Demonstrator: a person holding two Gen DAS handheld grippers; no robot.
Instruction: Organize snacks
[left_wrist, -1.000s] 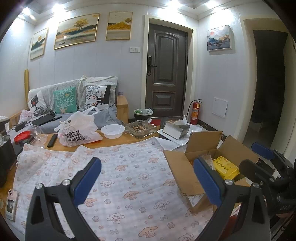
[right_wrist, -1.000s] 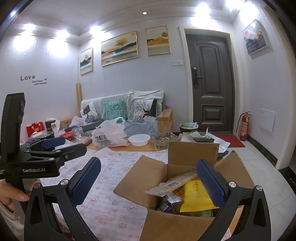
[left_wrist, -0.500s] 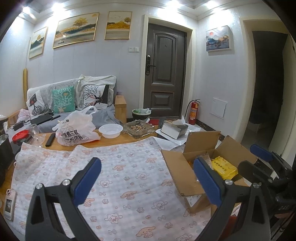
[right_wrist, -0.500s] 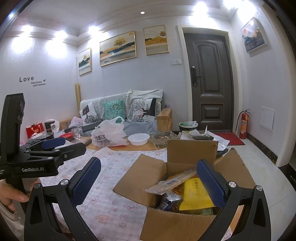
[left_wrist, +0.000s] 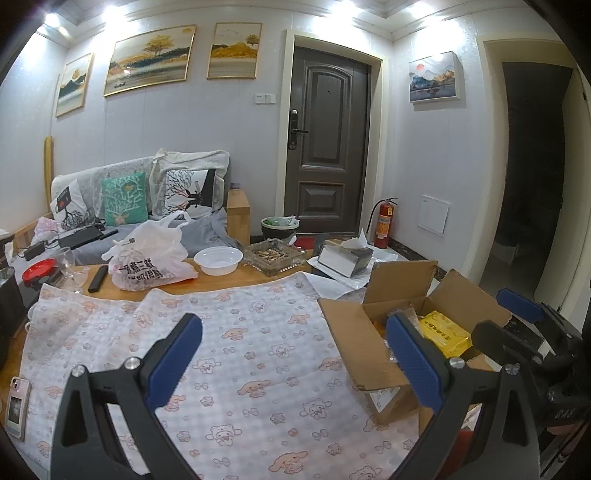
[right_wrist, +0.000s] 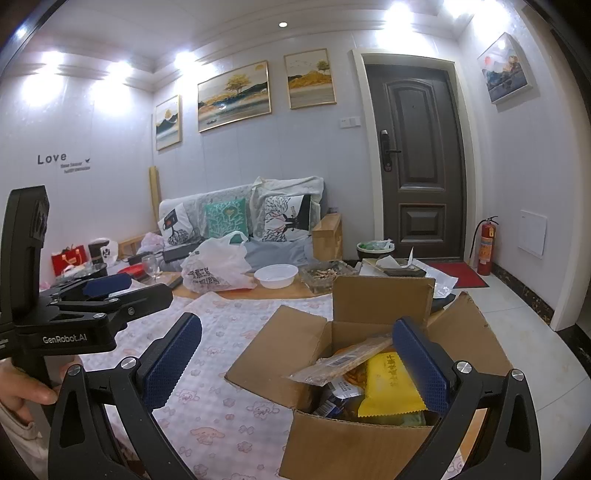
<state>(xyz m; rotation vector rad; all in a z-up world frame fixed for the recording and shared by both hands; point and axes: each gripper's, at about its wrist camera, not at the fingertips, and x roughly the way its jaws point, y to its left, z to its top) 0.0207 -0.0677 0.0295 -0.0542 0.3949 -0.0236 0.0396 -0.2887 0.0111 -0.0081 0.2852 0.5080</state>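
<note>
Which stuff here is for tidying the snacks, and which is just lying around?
For the job:
cardboard box
yellow snack packet
long clear snack packet

Just lying about:
white plastic bag
white bowl
ashtray
phone
wine glass

A wooden table (left_wrist: 221, 275) carries a cartoon-print cloth (left_wrist: 240, 350), an open cardboard box (right_wrist: 354, 443), a white bowl (left_wrist: 218, 259) and a plastic bag (left_wrist: 151, 262).

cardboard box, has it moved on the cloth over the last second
No. The cardboard box keeps its place on the patterned cloth, its back flap level with the ashtray as before.
</note>
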